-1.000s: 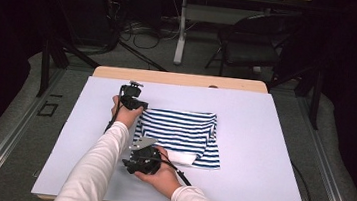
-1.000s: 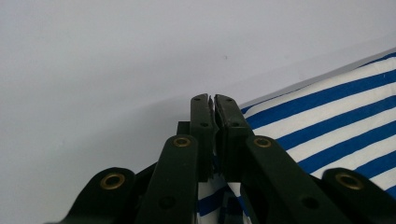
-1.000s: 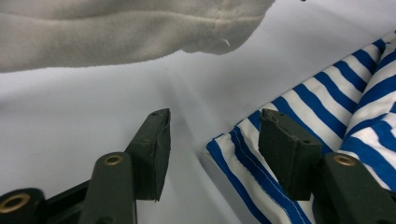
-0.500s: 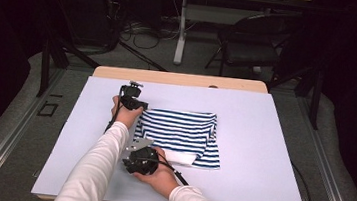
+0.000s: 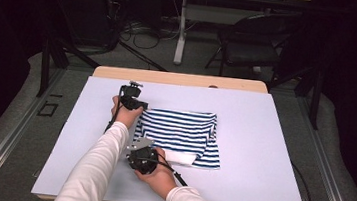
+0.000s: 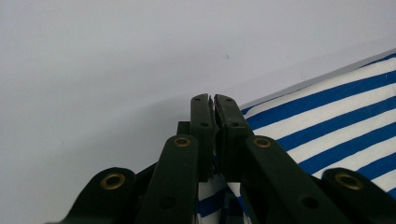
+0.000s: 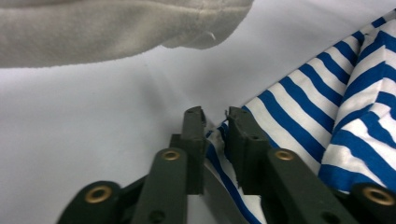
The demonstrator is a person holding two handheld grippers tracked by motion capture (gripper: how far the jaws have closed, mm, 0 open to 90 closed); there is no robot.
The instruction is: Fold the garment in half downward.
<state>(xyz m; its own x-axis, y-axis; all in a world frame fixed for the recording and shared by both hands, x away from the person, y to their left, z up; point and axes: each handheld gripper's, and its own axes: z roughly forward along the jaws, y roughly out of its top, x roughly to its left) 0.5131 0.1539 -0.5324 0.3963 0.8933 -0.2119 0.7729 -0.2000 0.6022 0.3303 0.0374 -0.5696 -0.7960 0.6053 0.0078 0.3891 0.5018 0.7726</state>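
The striped shirt (image 5: 180, 136) lies folded near the middle of the counter (image 5: 273, 140), with bare white surface open on every side and the widest stretch to its right. Its left edge is partly covered by the person's hands, and how many layers each jaw pair pinches is hard to make out. The left hand-held gripper (image 5: 138, 107) is clenched on the shirt's far left corner, and the right hand-held gripper (image 5: 144, 144), jaws slightly apart, grasps cloth at the near left corner.
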